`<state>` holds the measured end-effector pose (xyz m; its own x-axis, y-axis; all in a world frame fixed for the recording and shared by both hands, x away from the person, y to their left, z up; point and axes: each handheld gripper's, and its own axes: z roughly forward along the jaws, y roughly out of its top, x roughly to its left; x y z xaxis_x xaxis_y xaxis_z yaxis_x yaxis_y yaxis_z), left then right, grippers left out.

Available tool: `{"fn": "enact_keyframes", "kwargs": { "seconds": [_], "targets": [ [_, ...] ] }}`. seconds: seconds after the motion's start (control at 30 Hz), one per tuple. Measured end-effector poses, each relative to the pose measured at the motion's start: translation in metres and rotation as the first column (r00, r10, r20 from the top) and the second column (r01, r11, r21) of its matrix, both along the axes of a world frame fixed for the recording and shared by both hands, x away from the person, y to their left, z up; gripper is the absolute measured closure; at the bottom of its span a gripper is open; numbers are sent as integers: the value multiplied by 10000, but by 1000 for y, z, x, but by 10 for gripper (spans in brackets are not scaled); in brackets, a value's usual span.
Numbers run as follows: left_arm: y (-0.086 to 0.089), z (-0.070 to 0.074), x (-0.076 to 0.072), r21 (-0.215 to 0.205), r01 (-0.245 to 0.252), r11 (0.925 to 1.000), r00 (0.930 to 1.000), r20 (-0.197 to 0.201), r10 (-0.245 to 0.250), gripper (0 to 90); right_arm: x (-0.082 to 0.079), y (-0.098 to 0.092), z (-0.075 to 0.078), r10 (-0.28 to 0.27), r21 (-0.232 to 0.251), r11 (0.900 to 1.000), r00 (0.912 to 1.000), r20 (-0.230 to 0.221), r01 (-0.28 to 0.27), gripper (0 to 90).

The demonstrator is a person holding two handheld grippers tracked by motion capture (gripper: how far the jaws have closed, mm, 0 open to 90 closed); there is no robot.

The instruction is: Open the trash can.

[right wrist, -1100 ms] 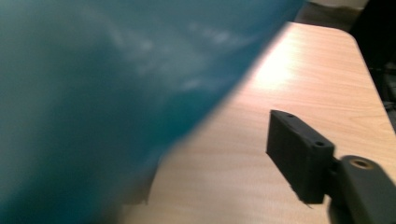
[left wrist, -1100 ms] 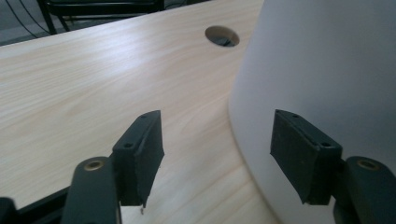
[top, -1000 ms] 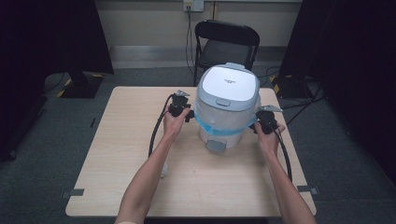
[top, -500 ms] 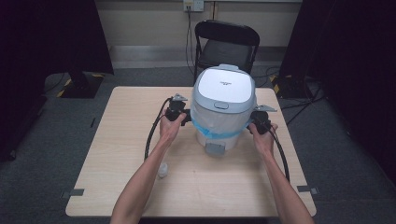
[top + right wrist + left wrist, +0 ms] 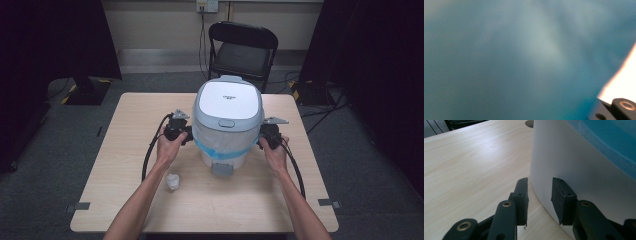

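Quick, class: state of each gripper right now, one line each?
Left gripper: open, jaws apart beside the white bin, holding nothing.
Right gripper: against the bin's blue bag; jaw state cannot be told.

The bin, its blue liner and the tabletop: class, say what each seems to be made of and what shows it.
Bin: likely moulded plastic, smooth white-grey with a soft sheen. Blue liner: probably thin plastic film, wrinkled around the rim. Tabletop: pale wood-grain surface, perhaps laminate; the left gripper view shows a glossy reflection.
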<state>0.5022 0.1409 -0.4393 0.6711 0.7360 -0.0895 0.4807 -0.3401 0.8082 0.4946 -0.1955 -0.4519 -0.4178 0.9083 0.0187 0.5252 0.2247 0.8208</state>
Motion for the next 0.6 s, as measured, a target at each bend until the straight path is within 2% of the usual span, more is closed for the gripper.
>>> {"fn": "enact_keyframes", "kwargs": {
  "seconds": [0.03, 0.1, 0.13, 0.17, 0.2, 0.23, 0.27, 0.3, 0.33, 0.37, 0.4, 0.53, 0.6],
  "targets": [
    [4, 0, -8, 9, -52, 10000, 10000, 35, 52, 666, -3, 3, 1, 123, -13, 9999, 9999, -58, -123, 766],
    [5, -1, -12, -118, -49, 9999, 10000, 24, 50, 679, -5, 5, 1, 118, 43, 9999, 9999, -111, -117, 765],
    [9, -2, -21, -166, 5, 9999, 10000, 25, -5, 679, -7, 7, 2, 306, -91, 9995, 9995, -119, -307, 765],
    [11, -2, -25, -181, -29, 9998, 10000, 81, 31, 677, -9, 9, 2, 255, -22, 9997, 9995, -200, -255, 765],
    [11, -2, -25, -181, -29, 9998, 10000, 81, 31, 677, -9, 9, 2, 255, -22, 9997, 9995, -200, -255, 765],
    [12, -1, -29, -17, 18, 10000, 9999, 151, -18, 677, -11, 10, 2, 308, -22, 9995, 9993, -216, -309, 765],
    [15, -1, -36, -58, 33, 10000, 9999, 157, -33, 675, -15, 13, 2, 428, -5, 9991, 9988, -239, -428, 754],
    [15, -1, -36, -58, 33, 10000, 9999, 157, -33, 668, -15, 13, 2, 428, -5, 9991, 9988, -239, -428, 754],
    [16, -1, -42, 199, 97, 9998, 9994, 320, -104, 663, -19, 14, 2, 473, 81, 9989, 9986, -252, -471, 754],
    [16, -1, -42, 199, 97, 9998, 9994, 320, -104, 663, -21, 15, 2, 502, 69, 9987, 9984, -255, -500, 754],
    [17, 1, -47, 399, 123, 9991, 9994, 329, -136, 663, -23, 15, 3, 639, 22, 9980, 9975, -312, -639, 753],
    [19, 0, -56, 292, 2, 9996, 9996, 292, -11, 665, -28, 18, 4, 771, -183, 9968, 9963, -369, -778, 753],
    [22, -2, -64, 29, -26, 10000, 9996, 285, 25, 660, -35, 18, 4, 932, -110, 9955, 9950, -358, -936, 743]
  ]
}}
